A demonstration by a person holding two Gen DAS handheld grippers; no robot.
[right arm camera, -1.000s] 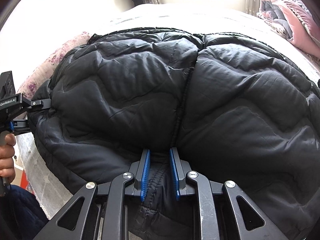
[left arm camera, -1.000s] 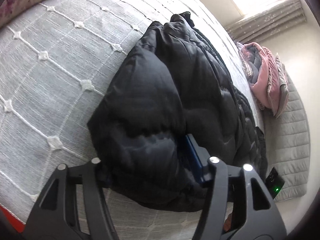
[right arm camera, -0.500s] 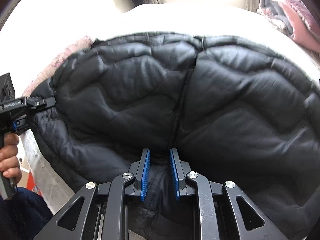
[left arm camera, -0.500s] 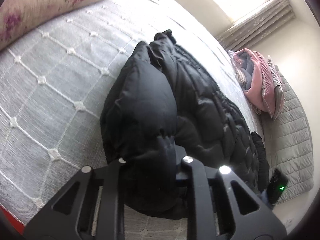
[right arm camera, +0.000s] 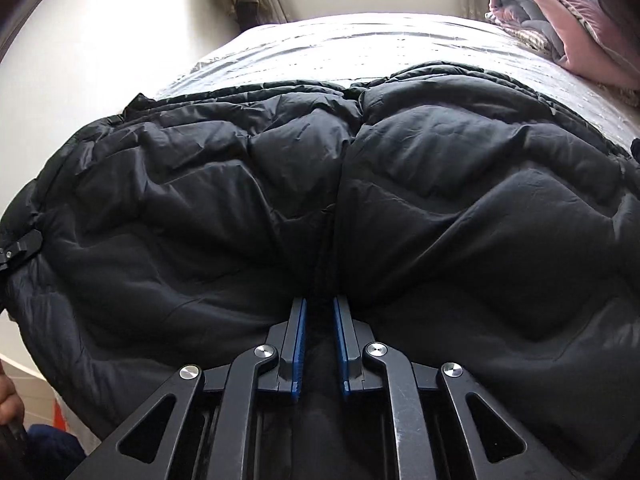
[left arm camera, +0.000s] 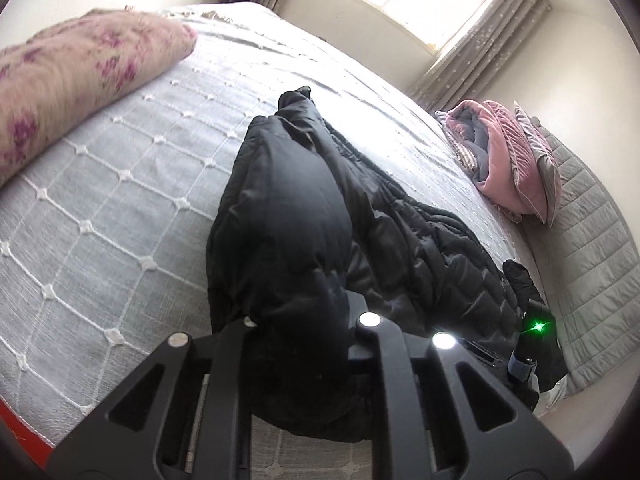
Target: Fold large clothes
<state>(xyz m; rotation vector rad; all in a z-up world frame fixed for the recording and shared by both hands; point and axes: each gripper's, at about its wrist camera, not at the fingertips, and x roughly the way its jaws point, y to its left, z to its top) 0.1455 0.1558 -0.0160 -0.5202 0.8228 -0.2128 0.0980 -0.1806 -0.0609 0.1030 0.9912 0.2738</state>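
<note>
A black puffer jacket (left arm camera: 288,220) lies in a long heap on the grey quilted bedspread (left arm camera: 120,208). My left gripper (left arm camera: 304,320) is shut on the jacket's near edge, and the fabric hides its fingertips. In the right wrist view the jacket (right arm camera: 440,200) fills the frame. My right gripper (right arm camera: 320,320) is shut on a fold at the jacket's centre seam, between its blue pads (right arm camera: 299,340). The left gripper's tip (right arm camera: 20,248) shows at the jacket's left edge there.
A floral pillow (left arm camera: 72,76) lies at the far left of the bed. A pink and grey folded blanket (left arm camera: 508,160) sits at the right side, also in the right wrist view (right arm camera: 568,12). A window with curtains (left arm camera: 472,44) is behind. The right gripper's body with a green light (left arm camera: 538,326) is at the lower right.
My left gripper has closed from open onto the jacket's edge and lifted it, with the view tilting up toward the window. My right gripper has kept its hold on the seam.
</note>
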